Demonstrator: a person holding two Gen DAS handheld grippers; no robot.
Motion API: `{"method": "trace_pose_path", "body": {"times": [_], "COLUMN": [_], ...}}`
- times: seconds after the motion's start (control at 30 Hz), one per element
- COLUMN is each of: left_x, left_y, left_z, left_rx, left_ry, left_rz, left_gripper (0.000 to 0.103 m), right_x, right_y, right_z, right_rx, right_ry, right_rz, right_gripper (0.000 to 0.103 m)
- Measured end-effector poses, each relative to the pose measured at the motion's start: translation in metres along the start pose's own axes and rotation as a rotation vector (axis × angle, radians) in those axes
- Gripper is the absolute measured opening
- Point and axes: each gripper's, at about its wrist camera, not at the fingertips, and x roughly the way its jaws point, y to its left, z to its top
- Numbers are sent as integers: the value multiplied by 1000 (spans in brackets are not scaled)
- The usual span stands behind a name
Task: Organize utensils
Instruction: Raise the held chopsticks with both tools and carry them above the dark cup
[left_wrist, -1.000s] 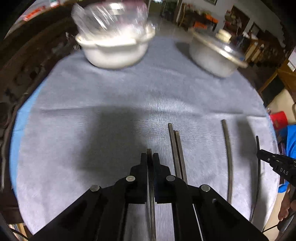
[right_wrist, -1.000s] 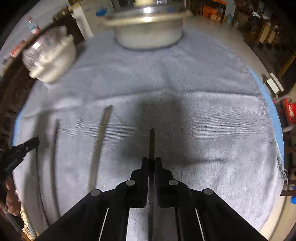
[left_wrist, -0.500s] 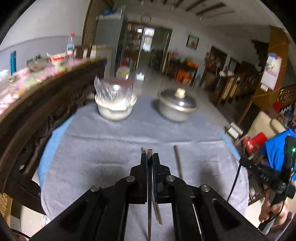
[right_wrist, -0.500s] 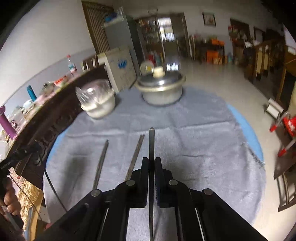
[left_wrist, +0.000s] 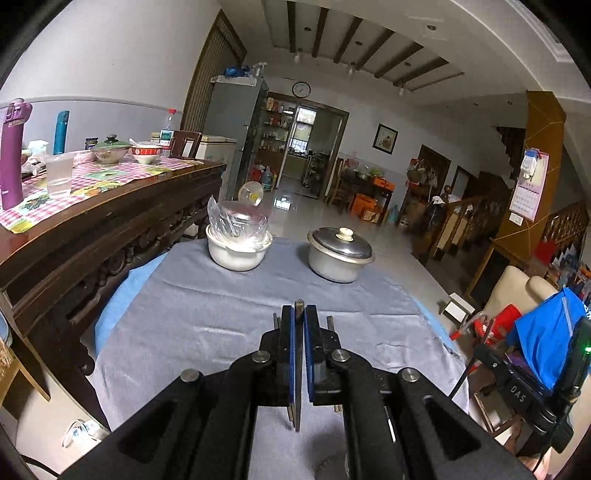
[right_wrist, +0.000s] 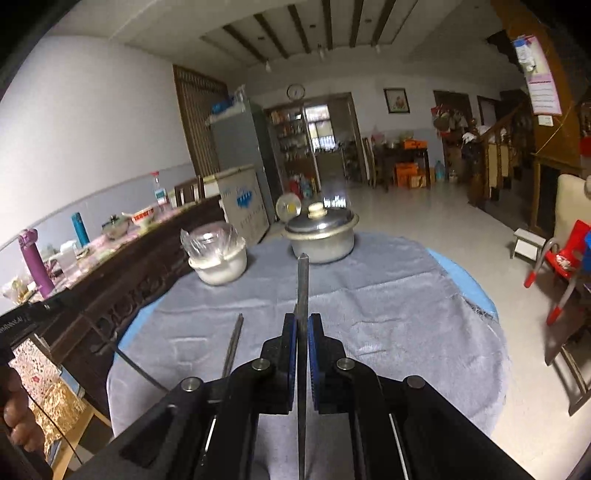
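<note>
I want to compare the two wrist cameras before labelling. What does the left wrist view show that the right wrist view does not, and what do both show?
Only the left wrist view: the left gripper shut on a chopstick, two more chopsticks lying on the cloth beside its fingers, and the other handheld device at the right edge.

Only the right wrist view: the right gripper shut on its own chopstick, and one chopstick lying to its left.

Both: the grey cloth, the white bowl with plastic wrap, the lidded metal pot, and the dark wooden table.
</note>
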Motion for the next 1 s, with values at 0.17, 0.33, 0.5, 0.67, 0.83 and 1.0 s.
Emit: {"method": "trace_pose_path", "body": {"times": [0.17,0.33,0.5,0.67,0.83,1.0], "left_x": [-12,-24,-43,-66,-90,-105], "left_y": [-3,-6,-11,-20,-29,-40], "left_z": [-2,-1,6,12,19,21], "left_rx": [-4,-18,-14,-9,9,32], "left_ry": [-4,-15,-57,-111,-170,-192], "left_rz": [-8,-24,-41,-64,-86,-120], "left_gripper": [5,5,5,5,5,5], "right_x": [-22,-44,-64,-80,-91,-91], "right_y": [7,13,21,23,27,36], "right_z": [5,12,18,20,22,21], "right_rx": [-16,-6,-19,5,23,24], "right_ry": [-49,-108,-174,-225,-268,-267], "right_rz": [7,32,28,56,82,111], "right_gripper": [7,7,7,7,7,7]}}
